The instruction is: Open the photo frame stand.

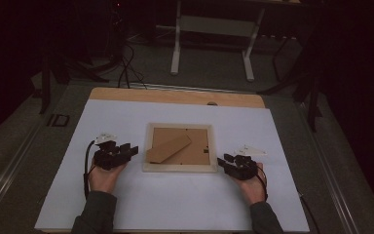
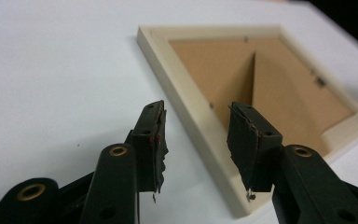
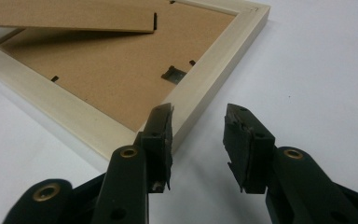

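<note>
A pale wooden picture frame point(image 1: 179, 167) lies face down on the white table point(image 1: 175, 204), its brown backing board point(image 1: 195, 151) up and its fold-out stand point(image 1: 168, 148) raised. My left gripper point(image 1: 132, 150) sits just left of the frame, open and empty, its jaws pointing at the frame's near left corner point(image 2: 205, 140). On the other side, my right gripper point(image 1: 222, 162) is open and empty beside the frame's near right corner point(image 3: 186, 116). The backing point(image 3: 121, 79) shows a small metal hanger point(image 3: 174, 73).
The white sheet covers a wooden tabletop whose far edge point(image 1: 175, 96) shows. Beyond it stands the white leg frame of another table point(image 1: 212, 29) on a dark floor, with cables point(image 1: 126, 68) at the far left.
</note>
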The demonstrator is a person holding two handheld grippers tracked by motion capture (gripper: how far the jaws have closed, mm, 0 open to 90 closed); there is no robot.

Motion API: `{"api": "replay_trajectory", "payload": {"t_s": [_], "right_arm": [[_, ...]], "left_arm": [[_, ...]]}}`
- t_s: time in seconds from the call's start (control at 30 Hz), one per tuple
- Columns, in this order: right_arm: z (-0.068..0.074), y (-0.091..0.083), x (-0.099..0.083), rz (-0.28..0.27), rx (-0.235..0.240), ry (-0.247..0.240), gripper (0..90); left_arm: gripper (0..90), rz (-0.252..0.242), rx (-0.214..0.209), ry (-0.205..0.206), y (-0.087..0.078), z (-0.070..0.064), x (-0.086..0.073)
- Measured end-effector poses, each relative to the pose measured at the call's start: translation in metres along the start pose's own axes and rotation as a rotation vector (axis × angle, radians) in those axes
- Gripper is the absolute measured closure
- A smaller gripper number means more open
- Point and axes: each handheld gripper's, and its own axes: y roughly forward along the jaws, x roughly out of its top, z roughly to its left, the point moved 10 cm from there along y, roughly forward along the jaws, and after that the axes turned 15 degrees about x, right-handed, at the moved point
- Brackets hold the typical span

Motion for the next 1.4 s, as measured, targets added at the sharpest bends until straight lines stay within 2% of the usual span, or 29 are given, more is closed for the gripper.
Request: {"api": "replay_trajectory", "payload": {"t_s": [0.07, 0.2, 0.43, 0.5, 0.7, 0.8, 1.0, 1.13, 1.2, 1.4], "right_arm": [[0.000, 0.000, 0.000, 0.002, 0.002, -0.003, 61.4], [0.000, -0.001, 0.000, 0.000, -0.002, 0.000, 61.4], [0.001, -0.003, 0.001, -0.005, 0.002, -0.005, 61.5], [0.000, -0.002, 0.000, -0.003, 0.002, -0.004, 61.4], [0.000, -0.003, 0.001, -0.004, 0.002, -0.004, 61.1], [-0.001, -0.003, 0.001, -0.006, 0.001, -0.001, 60.0], [-0.003, -0.005, 0.001, -0.009, -0.001, 0.004, 58.7], [-0.004, -0.004, -0.001, -0.004, -0.003, 0.011, 58.4], [-0.004, -0.003, -0.001, -0.001, -0.003, 0.011, 58.2], [-0.003, -0.002, -0.001, 0.001, 0.001, 0.007, 57.9]], "left_arm": [[58.2, -0.003, -0.009, -0.004, -0.003, -0.002, 0.004], [59.7, 0.010, -0.040, 0.024, -0.005, -0.010, 0.010], [57.9, 0.011, -0.062, 0.047, -0.007, -0.021, 0.024], [57.4, 0.014, -0.070, 0.069, -0.006, -0.028, 0.031], [55.8, 0.033, -0.094, 0.110, 0.001, -0.041, 0.037], [55.7, 0.049, -0.118, 0.122, 0.009, -0.048, 0.036], [53.0, 0.077, -0.128, 0.141, 0.023, -0.056, 0.033], [49.2, 0.093, -0.123, 0.186, 0.029, -0.062, 0.030], [46.4, 0.109, -0.138, 0.204, 0.035, -0.065, 0.028], [42.9, 0.128, -0.182, 0.210, 0.041, -0.070, 0.024]]}}
